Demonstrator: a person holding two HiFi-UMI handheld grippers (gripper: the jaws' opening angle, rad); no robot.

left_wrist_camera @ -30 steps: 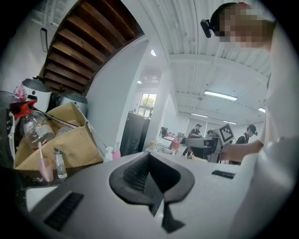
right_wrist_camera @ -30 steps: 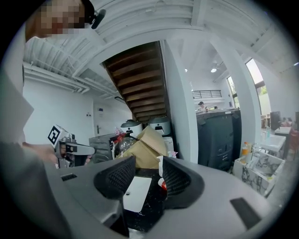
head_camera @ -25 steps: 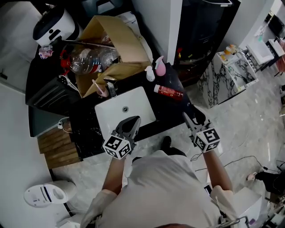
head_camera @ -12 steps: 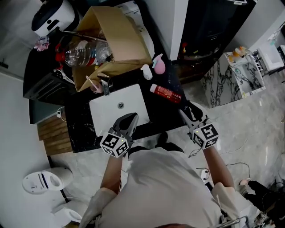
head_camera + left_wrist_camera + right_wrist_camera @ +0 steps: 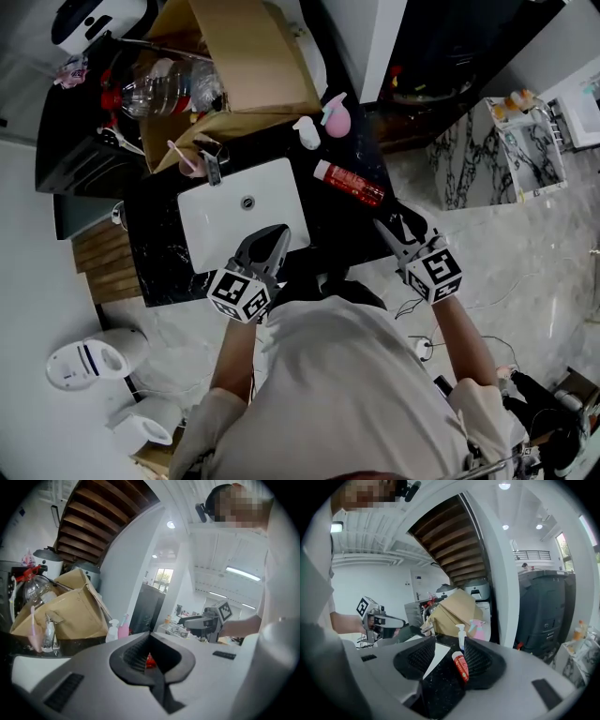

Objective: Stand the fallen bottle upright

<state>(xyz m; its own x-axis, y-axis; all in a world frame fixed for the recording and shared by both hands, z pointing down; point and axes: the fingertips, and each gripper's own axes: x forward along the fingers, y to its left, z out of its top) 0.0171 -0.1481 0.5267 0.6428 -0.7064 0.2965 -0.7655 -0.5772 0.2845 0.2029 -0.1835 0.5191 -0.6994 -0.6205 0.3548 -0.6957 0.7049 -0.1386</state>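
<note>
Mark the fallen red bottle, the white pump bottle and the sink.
fallen red bottle [image 5: 352,184], head view, mid-body.
white pump bottle [image 5: 307,136], head view, body.
sink [image 5: 220,230], head view, bare basin floor.

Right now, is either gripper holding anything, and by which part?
Nothing is held. The left gripper is shut and empty; the right gripper is open, short of the red bottle lying on the counter.

So the red bottle [image 5: 349,183] lies flat just right of the white sink [image 5: 211,239]. Left gripper [image 5: 273,236] hangs over the sink's near edge, right gripper [image 5: 388,230] further right.
</note>
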